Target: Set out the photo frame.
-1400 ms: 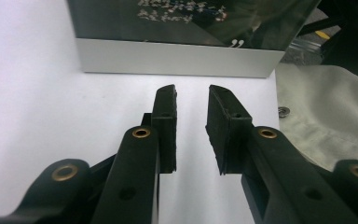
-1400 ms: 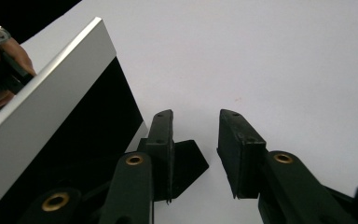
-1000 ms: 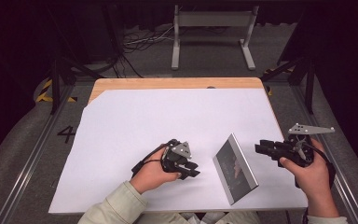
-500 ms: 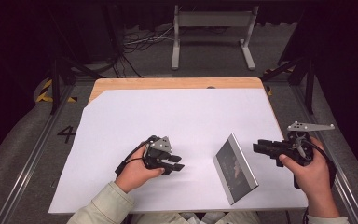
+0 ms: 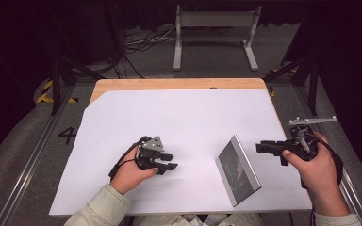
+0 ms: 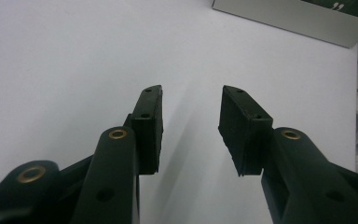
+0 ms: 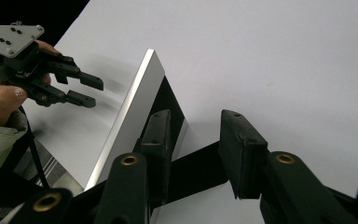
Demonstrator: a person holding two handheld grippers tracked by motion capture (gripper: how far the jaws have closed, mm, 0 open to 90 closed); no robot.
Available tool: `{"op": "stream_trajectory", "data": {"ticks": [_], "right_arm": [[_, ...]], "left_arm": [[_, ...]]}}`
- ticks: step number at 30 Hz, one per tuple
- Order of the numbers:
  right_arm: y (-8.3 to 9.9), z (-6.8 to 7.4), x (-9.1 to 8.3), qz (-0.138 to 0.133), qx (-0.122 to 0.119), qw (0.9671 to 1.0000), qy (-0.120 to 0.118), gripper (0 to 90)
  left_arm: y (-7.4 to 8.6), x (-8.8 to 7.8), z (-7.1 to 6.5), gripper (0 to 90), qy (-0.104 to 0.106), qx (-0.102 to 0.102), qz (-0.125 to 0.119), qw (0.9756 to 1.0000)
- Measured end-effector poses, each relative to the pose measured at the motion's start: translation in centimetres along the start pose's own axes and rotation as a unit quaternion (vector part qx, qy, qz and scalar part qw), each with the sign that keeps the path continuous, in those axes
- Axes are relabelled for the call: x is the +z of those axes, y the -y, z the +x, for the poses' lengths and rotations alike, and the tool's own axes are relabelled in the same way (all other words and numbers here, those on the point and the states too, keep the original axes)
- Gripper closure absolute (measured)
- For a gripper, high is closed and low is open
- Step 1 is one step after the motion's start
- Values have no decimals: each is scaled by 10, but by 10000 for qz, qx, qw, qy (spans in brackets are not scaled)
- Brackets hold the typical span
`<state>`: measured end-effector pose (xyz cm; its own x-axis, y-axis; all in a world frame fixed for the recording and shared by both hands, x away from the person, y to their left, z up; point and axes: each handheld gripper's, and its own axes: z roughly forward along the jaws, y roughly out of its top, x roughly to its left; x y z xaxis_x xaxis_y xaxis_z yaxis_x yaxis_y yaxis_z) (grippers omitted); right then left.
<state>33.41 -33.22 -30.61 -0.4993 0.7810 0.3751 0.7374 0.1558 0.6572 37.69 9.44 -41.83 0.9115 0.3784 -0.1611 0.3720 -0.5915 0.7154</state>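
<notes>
both tongs (image 6: 190, 126) (image 7: 193, 149) parted — gripping nothing

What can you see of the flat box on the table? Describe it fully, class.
The box is thin and rectangular, with silvery-grey edges and a dark printed face, seemingly card. It is closed and sits tilted, one long edge raised, on the white sheet near the table's front right. It lies between the left gripper and right gripper; neither touches it, and both are open.
</notes>
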Motion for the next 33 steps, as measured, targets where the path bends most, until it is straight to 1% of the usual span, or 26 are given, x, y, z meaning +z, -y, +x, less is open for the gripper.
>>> {"op": "stream_trajectory", "data": {"ticks": [2, 3, 5, 8, 11, 15, 18, 24, 32, 33], "right_arm": [[-2, 2, 1, 60, 37, 10000, 39, 640], [-3, 2, 1, 84, 42, 9999, 43, 640], [-5, 4, 1, 114, 39, 9999, 58, 640], [-8, 6, 1, 178, 47, 9998, 102, 640], [-11, 8, 1, 238, 54, 9996, 162, 640], [-15, 13, 1, 330, 55, 9994, 118, 633], [-17, 17, 2, 380, 16, 9993, 60, 613], [-19, 24, 2, 436, -36, 9990, 36, 608], [-18, 35, 7, 582, -103, 9982, -17, 568], [-18, 36, 7, 590, -105, 9982, -26, 564]], "left_arm": [[2, -3, 2, 601, -19, -23, -8, 10000], [3, -4, 3, 598, -43, -83, -37, 9999], [5, -6, 4, 590, -81, -78, -38, 9999], [7, -8, 7, 579, -103, -140, -33, 9998], [7, -9, 8, 571, -134, -232, -68, 9996], [8, -10, 10, 554, -177, -311, -65, 9993], [8, -10, 11, 539, -215, -323, -75, 9992], [10, -11, 12, 534, -201, -339, -39, 9992], [11, -10, 11, 530, -181, -364, -38, 9992], [11, -10, 12, 531, -184, -343, -37, 9992]]}}
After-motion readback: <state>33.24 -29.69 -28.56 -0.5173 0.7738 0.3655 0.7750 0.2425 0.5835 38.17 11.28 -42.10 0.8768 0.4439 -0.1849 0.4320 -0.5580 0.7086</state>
